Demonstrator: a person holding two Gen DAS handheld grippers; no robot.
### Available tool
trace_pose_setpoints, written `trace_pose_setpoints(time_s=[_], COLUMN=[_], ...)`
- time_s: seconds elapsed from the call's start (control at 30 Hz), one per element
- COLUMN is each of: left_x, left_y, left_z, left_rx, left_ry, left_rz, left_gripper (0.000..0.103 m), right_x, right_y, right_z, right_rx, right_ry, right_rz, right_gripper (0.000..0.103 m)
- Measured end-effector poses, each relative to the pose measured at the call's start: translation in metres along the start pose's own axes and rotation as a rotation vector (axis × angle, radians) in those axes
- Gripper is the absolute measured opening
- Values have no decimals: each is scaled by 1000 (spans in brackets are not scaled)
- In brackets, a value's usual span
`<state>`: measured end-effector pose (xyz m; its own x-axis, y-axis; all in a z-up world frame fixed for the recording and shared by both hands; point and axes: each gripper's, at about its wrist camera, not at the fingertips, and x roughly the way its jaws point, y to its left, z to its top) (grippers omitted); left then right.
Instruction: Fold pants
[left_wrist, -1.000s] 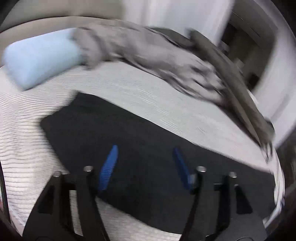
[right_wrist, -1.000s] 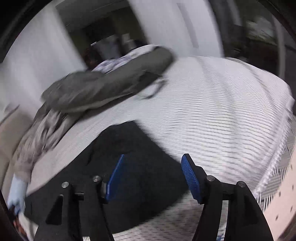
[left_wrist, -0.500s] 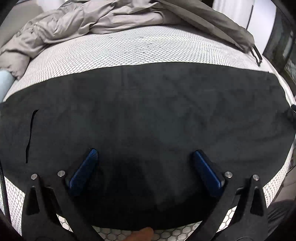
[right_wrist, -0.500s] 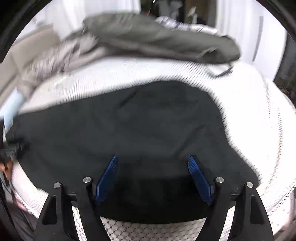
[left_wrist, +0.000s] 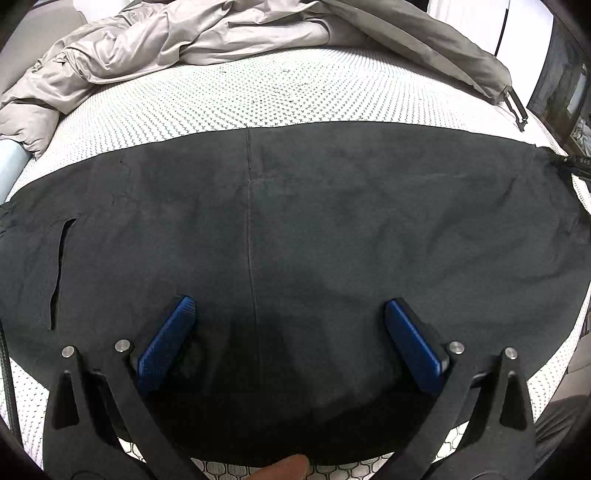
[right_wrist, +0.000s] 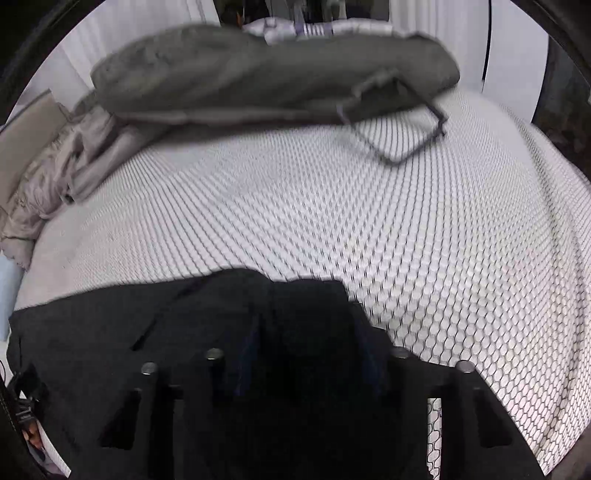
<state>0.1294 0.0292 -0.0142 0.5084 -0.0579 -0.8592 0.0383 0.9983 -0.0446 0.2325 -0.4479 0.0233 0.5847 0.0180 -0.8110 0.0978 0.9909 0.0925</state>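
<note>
Soft, even indoor light; the left wrist view is crisp, the right wrist view smeared by motion blur, both bowed and vignetted at fisheye edges

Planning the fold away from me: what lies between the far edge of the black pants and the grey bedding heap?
Only bare honeycomb-patterned mattress cover separates the black pants from the grey bedding; the left wrist view shows it, and the right wrist view agrees.

Honeycomb-patterned bed (left_wrist: 258, 92) bears black pants (left_wrist: 332, 221) and grey jacket (left_wrist: 184, 37).
</note>
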Motion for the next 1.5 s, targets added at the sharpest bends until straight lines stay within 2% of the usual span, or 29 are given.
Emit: trace_pose_setpoints(time_s=[0.07,0.17,0.2,0.27,0.33,0.4,0.47,0.57,0.67,0.8,0.83,0.87,0.93,0.97,1.07,1.1,1.13,1.2,1.27,1.33,1.37,1.4,1.5], left_x=[2,3,3,0,-7,-22,-37,-42,-32,-14,-12,-9,-5,-3,2,3,3,4,3,-6,-12,-18,-17], left_y=[-1,-3,-3,-2,-3,-9,-22,-59,-99,-132,-133,-129,-119,-113,-103,-101,-99,-96,-98,-103,-106,-111,-132], left_z=[1,3,3,5,6,8,10,10,2,-13,-15,-15,-14,-13,-14,-14,-14,-11,-8,-6,-4,-1,4], left_rx=[6,12,9,0,-2,15,27,53,135,270,283,277,251,238,218,215,213,214,209,205,203,200,209], left_ry=[7,16,17,21,20,-24,-77,-92,-62,-26,-25,-16,-1,1,4,4,4,7,15,0,-32,-54,-54], left_rz=[-9,-10,-9,-8,-5,-24,-61,-136,-184,-125,-123,-138,-158,-158,-158,-157,-155,-149,-133,-119,-121,-136,-172], left_gripper=[102,102,102,102,102,102,102,102,102,102,102,102,103,103,103,103,103,103,103,102,102,102,102], right_x=[4,43,49,33,-2,-33,-61,-82,-76,-37,-23,-12,-11,-12,-23,-27,-29,-34,-40,-52,-59,-66,-64], right_y=[-9,-20,-17,-10,0,10,27,60,99,135,145,156,166,164,131,107,89,44,26,35,42,54,88], right_z=[13,14,11,6,-4,-17,-36,-66,-94,-116,-126,-135,-150,-153,-149,-147,-146,-143,-141,-142,-142,-143,-137], right_rx=[52,114,99,75,65,45,11,-52,-88,-184,-234,-312,-459,-483,-412,-372,-332,-181,-90,-96,-107,-115,-121], right_ry=[-4,93,96,55,-11,-66,-93,-91,-46,14,58,93,53,45,29,8,-2,-24,-44,-86,-105,-126,-127], right_rz=[12,-80,-93,-130,-172,-164,-114,-32,85,181,175,114,26,5,-57,-149,-199,-241,-179,-184,-177,-133,24], right_gripper=[39,63,63,66,71,92,100,102,102,102,102,102,102,102,102,102,102,101,102,102,102,102,102])
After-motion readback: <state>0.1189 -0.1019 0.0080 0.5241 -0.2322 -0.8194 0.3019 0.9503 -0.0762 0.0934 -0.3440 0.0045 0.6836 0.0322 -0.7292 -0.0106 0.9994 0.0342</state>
